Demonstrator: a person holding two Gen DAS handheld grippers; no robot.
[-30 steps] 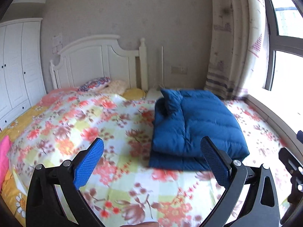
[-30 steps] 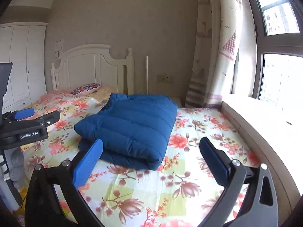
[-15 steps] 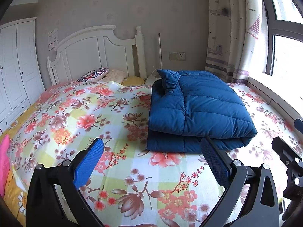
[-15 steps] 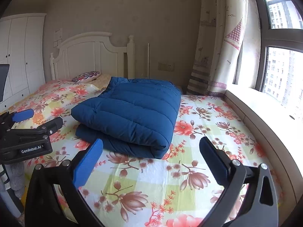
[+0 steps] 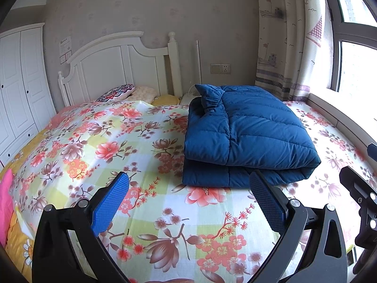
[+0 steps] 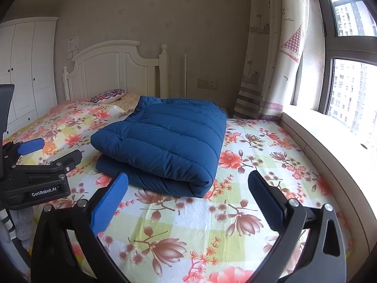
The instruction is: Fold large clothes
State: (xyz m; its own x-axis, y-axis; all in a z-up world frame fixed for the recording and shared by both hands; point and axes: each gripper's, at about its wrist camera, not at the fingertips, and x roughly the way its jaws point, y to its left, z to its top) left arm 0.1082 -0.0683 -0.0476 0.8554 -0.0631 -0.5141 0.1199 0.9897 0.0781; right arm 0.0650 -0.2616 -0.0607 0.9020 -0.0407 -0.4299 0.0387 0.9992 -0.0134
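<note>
A dark blue padded jacket point(image 5: 247, 134) lies folded in a thick rectangular bundle on the floral bedsheet point(image 5: 117, 146); it also shows in the right wrist view point(image 6: 169, 139). My left gripper point(image 5: 188, 195) is open and empty, held over the sheet short of the bundle's near edge. My right gripper point(image 6: 188, 195) is open and empty, also short of the bundle. The left gripper's body point(image 6: 35, 172) appears at the left of the right wrist view. Part of the right gripper point(image 5: 362, 200) shows at the right edge of the left wrist view.
A white headboard point(image 5: 122, 70) and pillows point(image 5: 117, 92) stand at the far end of the bed. A white wardrobe point(image 5: 18, 82) is on the left. A curtain point(image 6: 271, 59), window and sill point(image 6: 329, 136) run along the right side.
Both grippers have pulled back and dropped lower, so the folded jacket sits flatter and fuller in view. Both stay open and empty. The jacket has not moved.
</note>
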